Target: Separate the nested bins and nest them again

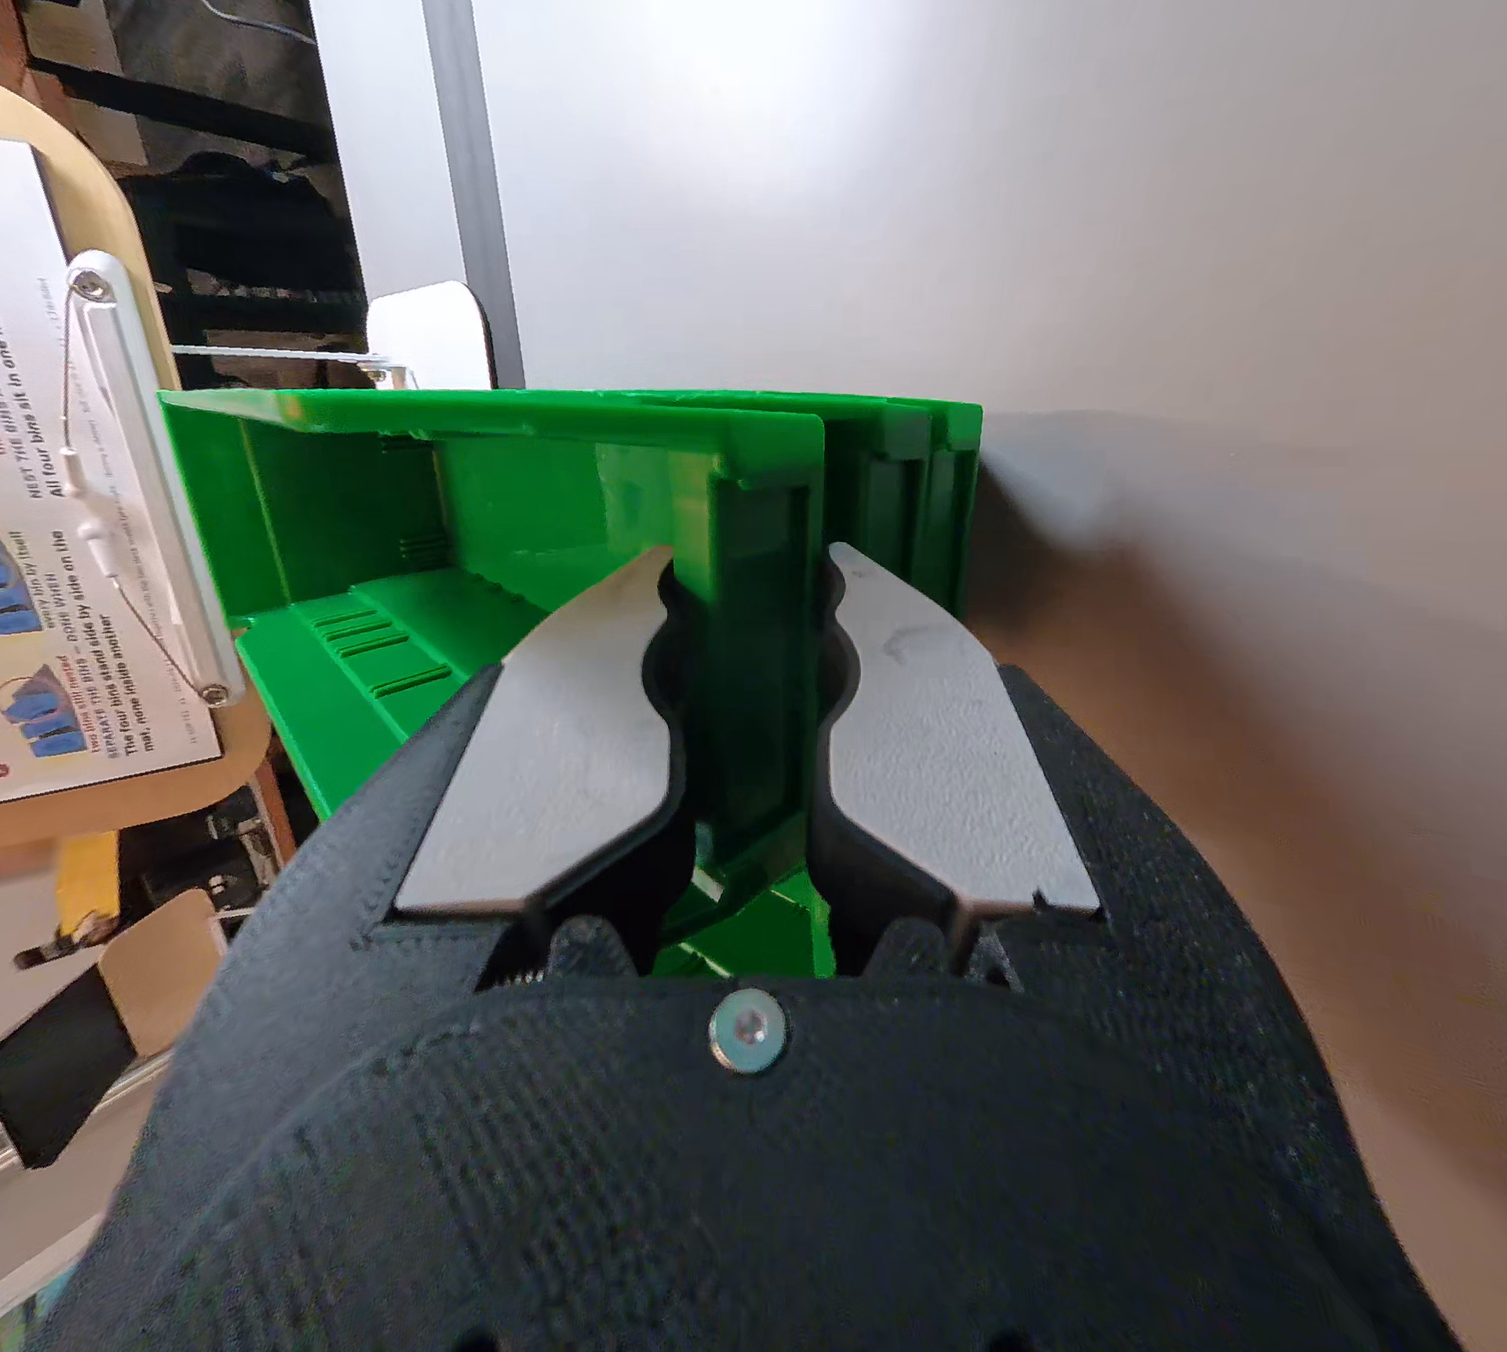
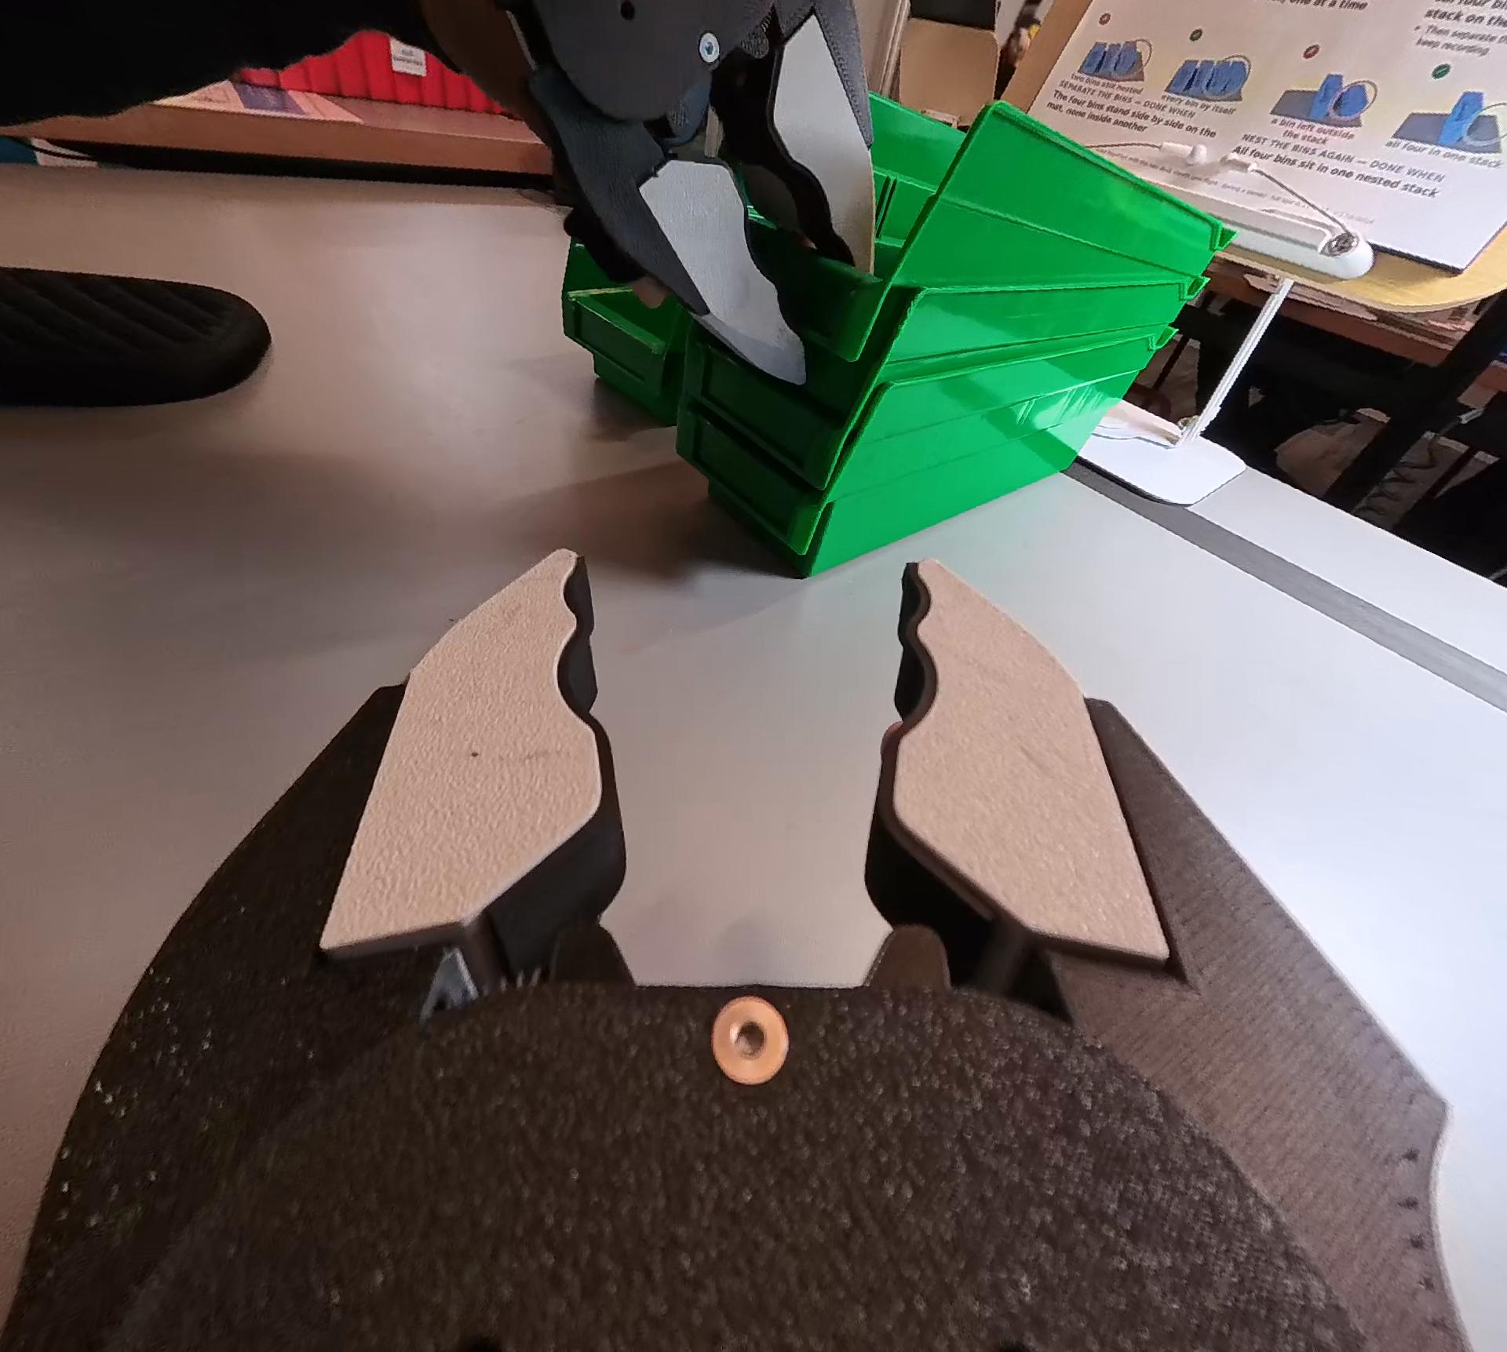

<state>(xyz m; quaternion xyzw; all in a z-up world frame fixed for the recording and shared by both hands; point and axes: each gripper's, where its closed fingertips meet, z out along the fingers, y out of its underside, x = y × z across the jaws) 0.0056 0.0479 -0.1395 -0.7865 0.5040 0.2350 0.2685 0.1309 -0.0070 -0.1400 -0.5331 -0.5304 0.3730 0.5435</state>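
Several green bins (image 2: 938,465) sit nested in a stack on the grey table (image 2: 285,579). The top bin (image 2: 1060,204) is tilted, its far end raised above the ones below. My left gripper (image 1: 750,563) is shut on the top bin's front wall (image 1: 758,661), one finger inside and one outside. It also shows from the side in the right wrist view (image 2: 828,314). My right gripper (image 2: 744,571) is open and empty, low over the table just in front of the stack. More green (image 2: 620,343) shows behind the left gripper; I cannot tell whether it is a separate bin.
An instruction board (image 2: 1305,49) on a white stand (image 2: 1166,465) stands right behind the stack; it also shows in the left wrist view (image 1: 49,498). A black padded object (image 2: 122,343) lies at the far left. A dark strip (image 2: 1345,620) runs along the table's right side. One gripper's finger ends stand about 15 cm off the other's.
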